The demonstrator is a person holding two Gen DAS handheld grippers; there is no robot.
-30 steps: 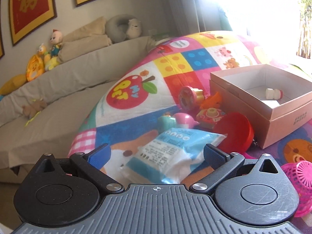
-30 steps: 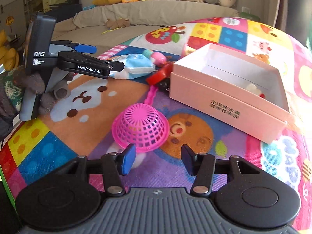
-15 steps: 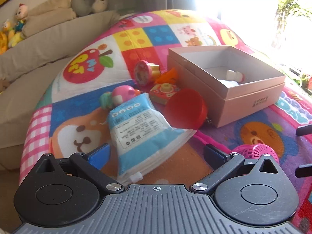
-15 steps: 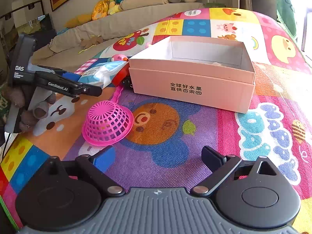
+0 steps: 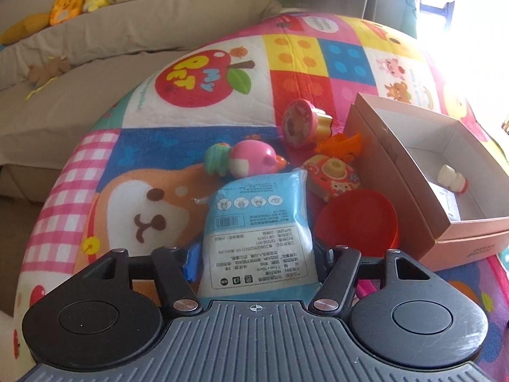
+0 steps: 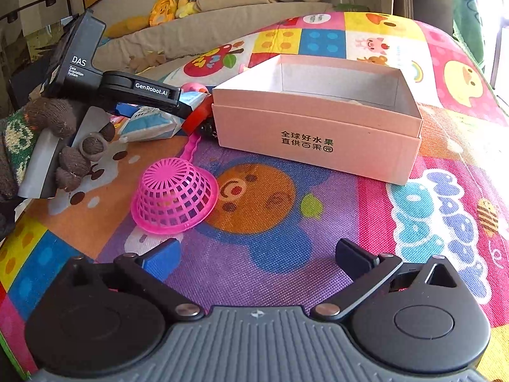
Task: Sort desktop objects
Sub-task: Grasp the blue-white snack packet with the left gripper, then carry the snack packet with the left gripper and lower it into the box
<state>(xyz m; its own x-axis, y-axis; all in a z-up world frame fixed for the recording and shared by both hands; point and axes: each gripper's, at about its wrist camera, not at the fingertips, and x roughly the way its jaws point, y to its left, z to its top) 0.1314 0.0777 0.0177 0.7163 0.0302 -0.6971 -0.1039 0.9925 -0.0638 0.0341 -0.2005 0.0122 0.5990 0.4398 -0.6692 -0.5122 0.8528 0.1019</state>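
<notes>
A blue and white packet (image 5: 259,232) lies on the colourful play mat. My left gripper (image 5: 257,259) is closed on its near end, one finger on each side; the packet also shows in the right wrist view (image 6: 152,122). A pink open box (image 5: 439,172) stands to the right with a small white bottle (image 5: 451,180) inside. The box also shows in the right wrist view (image 6: 318,114). My right gripper (image 6: 257,254) is open and empty above the mat, in front of the box. A pink mesh basket (image 6: 175,195) lies upside down to its left.
Beside the packet lie a red bowl (image 5: 359,222), a pink pig toy (image 5: 245,159), a red toy camera (image 5: 334,175), a round pink stamp toy (image 5: 299,122) and an orange piece (image 5: 343,143). A grey sofa (image 5: 79,73) with plush toys is behind the mat.
My left gripper has moved forward onto the blue packet and closed its fingers on it. My right gripper has stayed wide open and shifted a little nearer the basket.
</notes>
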